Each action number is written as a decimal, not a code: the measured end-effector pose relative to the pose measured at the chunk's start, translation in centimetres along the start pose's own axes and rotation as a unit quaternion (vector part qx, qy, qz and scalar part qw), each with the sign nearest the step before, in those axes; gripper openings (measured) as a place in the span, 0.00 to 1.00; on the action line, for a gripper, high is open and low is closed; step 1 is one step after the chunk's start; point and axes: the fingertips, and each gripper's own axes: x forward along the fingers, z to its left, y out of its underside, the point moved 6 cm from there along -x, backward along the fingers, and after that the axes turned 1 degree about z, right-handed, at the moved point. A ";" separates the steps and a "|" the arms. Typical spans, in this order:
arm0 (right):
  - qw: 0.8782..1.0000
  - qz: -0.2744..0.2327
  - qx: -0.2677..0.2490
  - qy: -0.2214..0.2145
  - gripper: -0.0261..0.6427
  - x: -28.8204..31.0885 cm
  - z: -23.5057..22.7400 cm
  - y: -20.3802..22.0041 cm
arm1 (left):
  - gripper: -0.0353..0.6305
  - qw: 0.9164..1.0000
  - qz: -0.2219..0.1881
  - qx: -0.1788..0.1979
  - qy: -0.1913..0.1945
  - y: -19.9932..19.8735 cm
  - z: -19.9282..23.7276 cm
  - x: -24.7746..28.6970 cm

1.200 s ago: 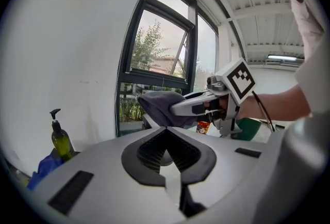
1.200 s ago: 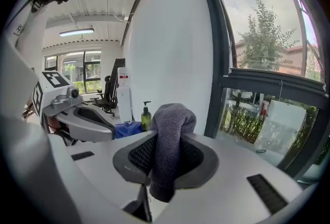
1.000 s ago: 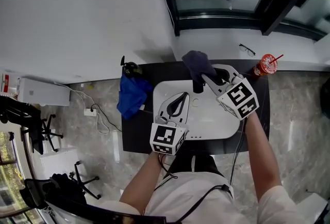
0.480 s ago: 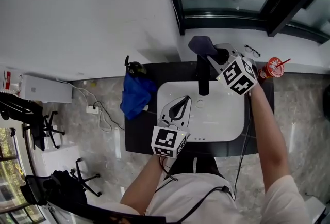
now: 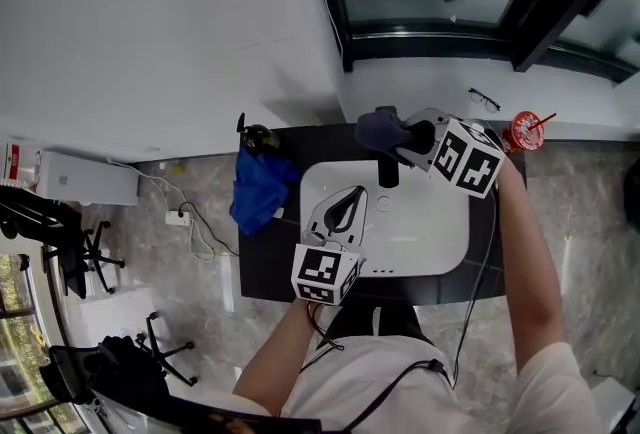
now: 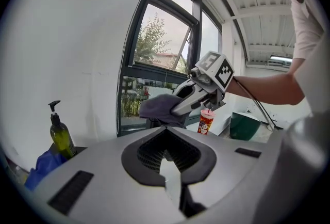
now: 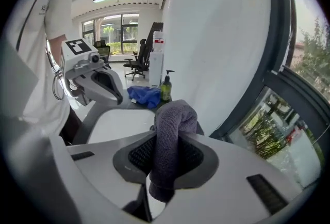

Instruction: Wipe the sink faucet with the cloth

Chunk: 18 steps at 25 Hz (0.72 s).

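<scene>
head view: your right gripper holds the cloth at the back end of the faucet, over the rear rim of the sink.
right gripper view: the jaws pinch the cloth's middle; it stands up in a fold between them and hangs out below.
cloth and faucet: the cloth lies over the faucet's top; the dark spout shows just beneath it, toward the basin.
left gripper: over the sink's front left, apart from the faucet, jaws pressed together on nothing.
counter on your left: a blue rag beside a soap bottle.
</scene>
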 end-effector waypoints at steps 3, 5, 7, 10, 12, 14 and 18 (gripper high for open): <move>0.999 0.001 0.015 -0.043 0.16 -0.4 1.7 0.1 | 0.05 1.000 -0.003 0.001 0.005 -0.3 -0.4 0.2; 0.997 -0.002 0.034 -0.066 0.16 -0.9 2.8 0.3 | 0.05 1.000 -0.004 0.002 0.010 -0.4 -0.8 0.3; 0.995 -0.019 0.056 -0.078 0.16 -1.9 3.2 0.2 | 0.05 1.000 -0.007 0.003 0.012 -0.7 -1.1 0.2; 0.993 -0.066 0.084 -0.048 0.16 -4.0 2.0 -0.2 | 0.05 1.000 -0.010 0.003 0.013 -1.0 -1.4 -0.3; 0.992 -0.086 0.092 -0.008 0.16 -5.1 0.3 -0.4 | 0.05 1.000 -0.012 0.004 0.012 -1.1 -1.4 -0.6; 0.991 -0.097 0.089 0.037 0.16 -5.7 -1.6 -0.4 | 0.05 1.000 -0.012 0.006 0.011 -1.2 -1.3 -1.0; 0.985 -0.112 0.083 0.098 0.16 -5.3 -4.5 -0.6 | 0.05 1.000 -0.014 0.007 0.006 -1.2 -1.2 -1.6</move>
